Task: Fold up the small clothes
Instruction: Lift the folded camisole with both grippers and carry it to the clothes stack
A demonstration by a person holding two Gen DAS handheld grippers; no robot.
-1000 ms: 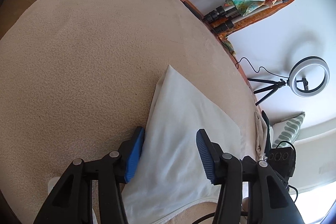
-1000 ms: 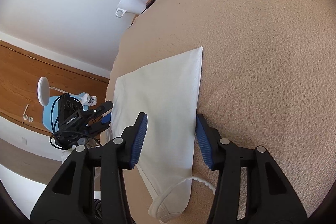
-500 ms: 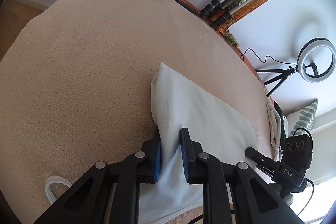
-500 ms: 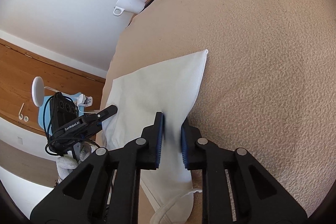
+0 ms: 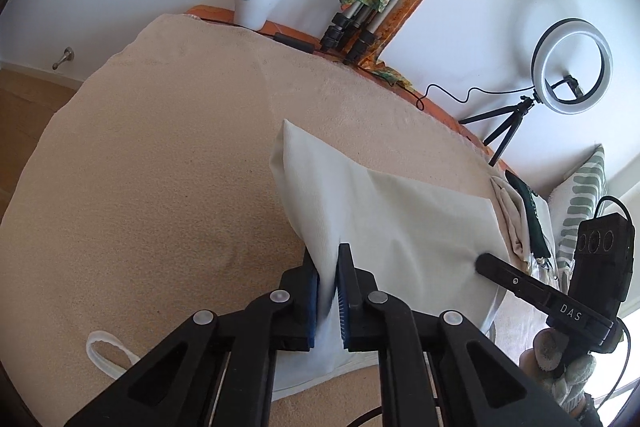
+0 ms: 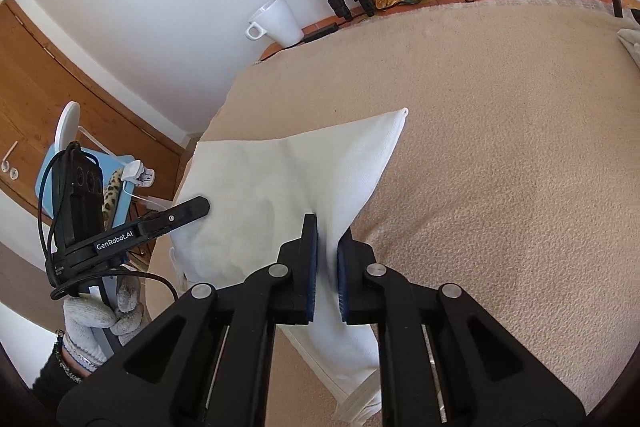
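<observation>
fingers of your left gripper (image 5: 329, 293) clench a raised ridge of the white garment (image 5: 404, 227); your right gripper (image 6: 327, 269) pinches its opposite edge the same way. cloth sags between them over the beige blanket (image 5: 140, 187), far corners resting ahead of the fingers.

Two wrist fisheyes, both close over the beige towel-covered surface (image 5: 140, 187).
We look forward along each gripper's fingers from opposite sides of the folded white cloth (image 5: 400, 219); both views share it, the white ceramic mug (image 6: 278, 19) at the wall, and each shows the other gripper.
</observation>
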